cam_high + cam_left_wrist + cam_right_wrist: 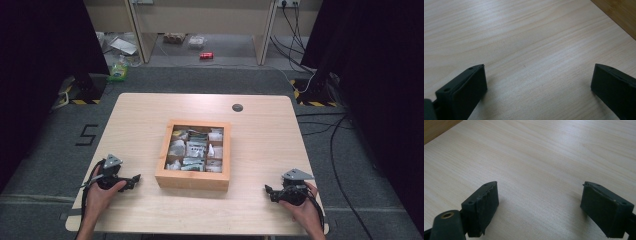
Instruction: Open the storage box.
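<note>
A square wooden box (194,178) sits in the middle of the light wooden table (140,115). Its compartments hold several small pale packets (195,149). My left gripper (136,178) rests low over the table to the left of the box, held by a hand, pointing toward the box. Its jaws stand wide apart with bare wood between them (539,72). To the right of the box my right gripper (268,191) points left at it. It is open too, with nothing between its fingers (540,187).
A corner of the box (621,15) shows at the top right of the left gripper view, and its edge (436,127) at the top left of the right gripper view. A dark round cap (237,107) sits near the table's far edge. Cables and clutter lie on the floor beyond.
</note>
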`<state>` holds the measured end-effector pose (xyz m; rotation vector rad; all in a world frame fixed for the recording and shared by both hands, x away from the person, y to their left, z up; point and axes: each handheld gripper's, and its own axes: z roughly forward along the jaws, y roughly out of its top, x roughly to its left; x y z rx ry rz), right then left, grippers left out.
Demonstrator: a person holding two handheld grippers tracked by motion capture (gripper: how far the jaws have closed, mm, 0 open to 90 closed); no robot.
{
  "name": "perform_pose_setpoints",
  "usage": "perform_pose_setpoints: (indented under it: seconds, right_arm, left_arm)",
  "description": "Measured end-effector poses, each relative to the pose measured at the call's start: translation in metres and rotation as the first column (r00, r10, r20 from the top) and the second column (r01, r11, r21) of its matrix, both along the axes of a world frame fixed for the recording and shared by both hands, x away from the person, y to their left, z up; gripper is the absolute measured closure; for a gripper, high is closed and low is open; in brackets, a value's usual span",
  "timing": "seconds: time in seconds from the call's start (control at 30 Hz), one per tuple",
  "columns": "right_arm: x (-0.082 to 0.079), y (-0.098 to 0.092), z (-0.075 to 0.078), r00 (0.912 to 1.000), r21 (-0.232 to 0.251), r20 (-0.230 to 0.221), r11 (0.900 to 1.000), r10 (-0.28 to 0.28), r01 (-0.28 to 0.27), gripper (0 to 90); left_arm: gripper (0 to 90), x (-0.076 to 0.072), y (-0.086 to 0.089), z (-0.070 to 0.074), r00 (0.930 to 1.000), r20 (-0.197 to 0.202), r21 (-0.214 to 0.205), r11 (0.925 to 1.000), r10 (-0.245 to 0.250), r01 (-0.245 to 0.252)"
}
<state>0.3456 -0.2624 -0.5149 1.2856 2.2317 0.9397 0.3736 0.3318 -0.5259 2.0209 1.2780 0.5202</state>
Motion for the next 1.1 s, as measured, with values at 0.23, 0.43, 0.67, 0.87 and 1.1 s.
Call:
perform_pose_setpoints:
  seconds: [0.23,0.43,0.67,0.87,1.1]
  right_arm:
    - [0.0,0.0,0.0,1.0,0.0,0.0,1.0,0.0,0.0,15.4]
    - [0.0,0.002,0.0,0.9998,0.005,0.0,0.9998,-0.019,0.019,16.8]
    - [-0.002,0.01,0.003,1.0,0.043,0.004,0.999,0.003,-0.003,22.0]
    - [-0.006,0.021,0.009,0.9984,0.063,0.036,0.9969,0.044,-0.046,22.8]
    - [-0.009,0.033,0.013,0.9953,0.077,0.059,0.9937,0.077,-0.081,24.9]
  left_arm:
    - [0.0,0.0,0.0,0.0,1.0,0.0,0.0,1.0,0.0,0.0]
    - [0.0,0.0,0.0,0.0,1.0,0.0,0.0,1.0,0.0,0.0]
    - [0.0,0.0,0.0,0.0,1.0,0.0,0.0,1.0,0.001,-0.001]
    - [0.0,0.0,0.0,0.0,1.0,0.0,0.0,1.0,0.0,0.0]
    - [0.0,0.0,0.0,0.0,1.0,0.0,0.0,1.0,0.0,0.0]
